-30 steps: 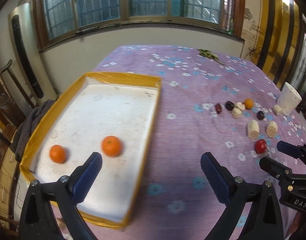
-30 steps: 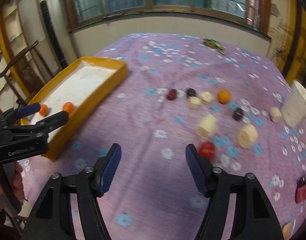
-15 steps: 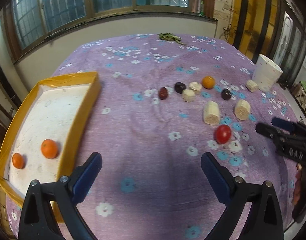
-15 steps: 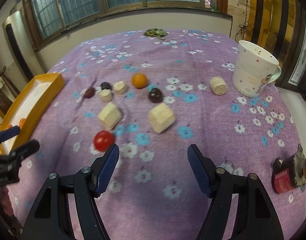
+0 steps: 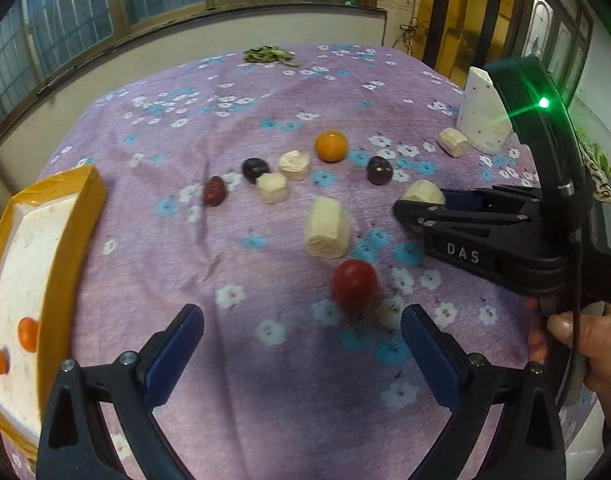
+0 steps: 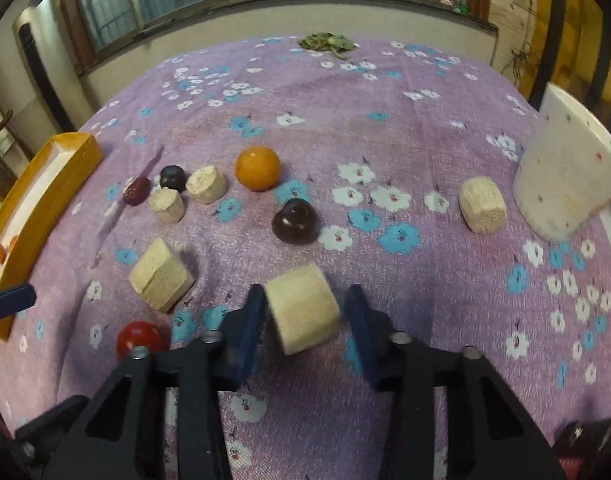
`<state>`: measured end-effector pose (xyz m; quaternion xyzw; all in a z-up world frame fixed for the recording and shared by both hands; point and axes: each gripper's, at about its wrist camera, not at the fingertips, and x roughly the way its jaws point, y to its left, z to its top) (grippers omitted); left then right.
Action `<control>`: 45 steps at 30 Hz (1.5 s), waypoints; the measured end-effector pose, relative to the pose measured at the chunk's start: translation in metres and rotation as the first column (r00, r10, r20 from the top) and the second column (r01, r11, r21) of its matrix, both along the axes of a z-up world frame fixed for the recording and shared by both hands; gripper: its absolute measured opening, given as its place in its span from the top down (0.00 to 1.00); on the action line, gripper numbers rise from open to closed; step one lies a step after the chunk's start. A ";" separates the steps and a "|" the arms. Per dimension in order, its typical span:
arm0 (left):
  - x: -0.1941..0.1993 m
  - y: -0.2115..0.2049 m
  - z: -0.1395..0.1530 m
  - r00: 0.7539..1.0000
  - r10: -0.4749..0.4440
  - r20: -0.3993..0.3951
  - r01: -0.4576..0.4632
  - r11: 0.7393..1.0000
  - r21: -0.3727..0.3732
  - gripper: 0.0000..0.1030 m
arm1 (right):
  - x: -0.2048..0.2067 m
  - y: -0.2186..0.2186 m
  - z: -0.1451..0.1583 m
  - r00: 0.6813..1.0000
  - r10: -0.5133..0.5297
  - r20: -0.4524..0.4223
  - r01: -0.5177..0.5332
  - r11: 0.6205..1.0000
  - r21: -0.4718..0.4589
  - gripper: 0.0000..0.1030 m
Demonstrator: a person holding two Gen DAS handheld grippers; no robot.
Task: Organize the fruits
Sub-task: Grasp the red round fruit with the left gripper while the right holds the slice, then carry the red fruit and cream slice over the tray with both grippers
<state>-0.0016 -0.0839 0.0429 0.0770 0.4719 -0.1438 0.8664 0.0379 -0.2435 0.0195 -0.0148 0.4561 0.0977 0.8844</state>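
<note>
Fruit pieces lie on the purple flowered cloth (image 5: 233, 128): a red tomato (image 5: 354, 284), an orange (image 5: 331, 145), dark plums (image 5: 379, 170) and several pale cut chunks. My left gripper (image 5: 301, 356) is open and empty, just short of the tomato. My right gripper (image 6: 303, 320) has its jaws around a pale chunk (image 6: 302, 306); the left pad touches it and a small gap shows at the right pad. It also shows in the left wrist view (image 5: 421, 208). The yellow tray (image 5: 65, 264) at the left holds two small oranges (image 5: 27, 334).
A white mug (image 6: 565, 184) stands at the right with a pale chunk (image 6: 482, 204) beside it. Green leaves (image 6: 327, 42) lie at the far edge. Another large pale chunk (image 6: 161, 274) and the tomato (image 6: 139, 338) lie left of my right gripper.
Both grippers moved right, away from the tray toward the fruit. The right gripper came down and narrowed around a pale chunk. The left gripper now faces the tomato.
</note>
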 end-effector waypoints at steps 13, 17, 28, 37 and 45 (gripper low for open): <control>0.019 -0.021 -0.026 0.994 -0.087 -0.068 0.080 0.992 -0.101 0.70 | -0.027 -0.030 0.016 0.997 -0.056 0.045 0.054 0.998 0.025 0.67; 0.016 -0.014 -0.021 0.996 -0.075 -0.057 0.067 0.989 -0.131 0.70 | -0.035 -0.028 0.020 0.997 -0.059 0.056 0.058 0.998 0.024 0.67; 0.002 0.032 0.007 0.999 -0.042 -0.012 0.040 0.985 -0.169 0.70 | -0.063 0.001 0.035 0.995 -0.061 0.081 0.058 0.997 0.047 0.67; -0.003 0.091 0.021 1.000 0.028 0.009 -0.026 0.981 -0.194 0.70 | -0.067 0.050 0.041 0.996 -0.033 0.081 0.029 0.998 0.050 0.67; -0.003 0.151 0.030 0.993 0.116 0.029 -0.108 0.975 -0.195 0.70 | -0.050 0.123 0.050 0.992 0.080 0.092 -0.085 0.995 0.048 0.67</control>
